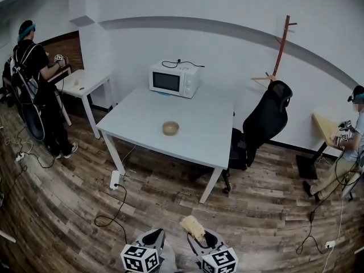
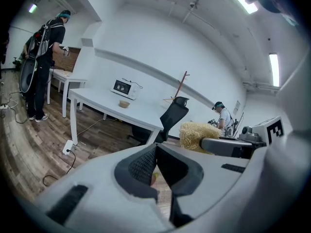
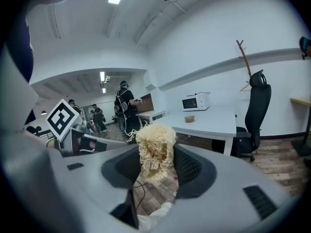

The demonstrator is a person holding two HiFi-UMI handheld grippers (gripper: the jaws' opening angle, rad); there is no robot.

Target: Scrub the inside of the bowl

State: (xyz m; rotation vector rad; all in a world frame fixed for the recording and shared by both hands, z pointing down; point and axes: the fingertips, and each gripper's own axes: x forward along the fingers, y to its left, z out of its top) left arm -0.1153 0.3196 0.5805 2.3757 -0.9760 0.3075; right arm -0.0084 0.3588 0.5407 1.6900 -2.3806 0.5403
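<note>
Straw-coloured fibres of a scrubber [image 3: 155, 147] stand between the jaws of the right gripper [image 3: 156, 168]. The jaws are clamped on its lower part, and the tuft rises above the pads. The left gripper [image 2: 156, 165] has its jaws pressed together with nothing between them.

In the head view both grippers hang low at the near edge, side by side, over the wood floor [image 1: 170, 209]. They are well apart from the white table [image 1: 199, 144].

The bowl [image 1: 170, 128], small and tan, sits upright on that table, toward the near side and a little left of the middle, with nothing touching it. A white microwave [image 1: 174, 79] stands at the table's far edge, with a black cable lying on top of it. A black chair [image 1: 267, 118] stands at the table's right end, and a wooden coat rack [image 1: 280, 50] leans at the far wall behind it. A power strip [image 1: 115, 179] lies on the floor beside the near left table leg, and its cable trails toward the near side.

At far left a person [image 1: 37, 78] in black stands at a small white table [image 1: 85, 83]. At far right another person [image 1: 352, 132] is beside a wooden desk [image 1: 325, 127].
</note>
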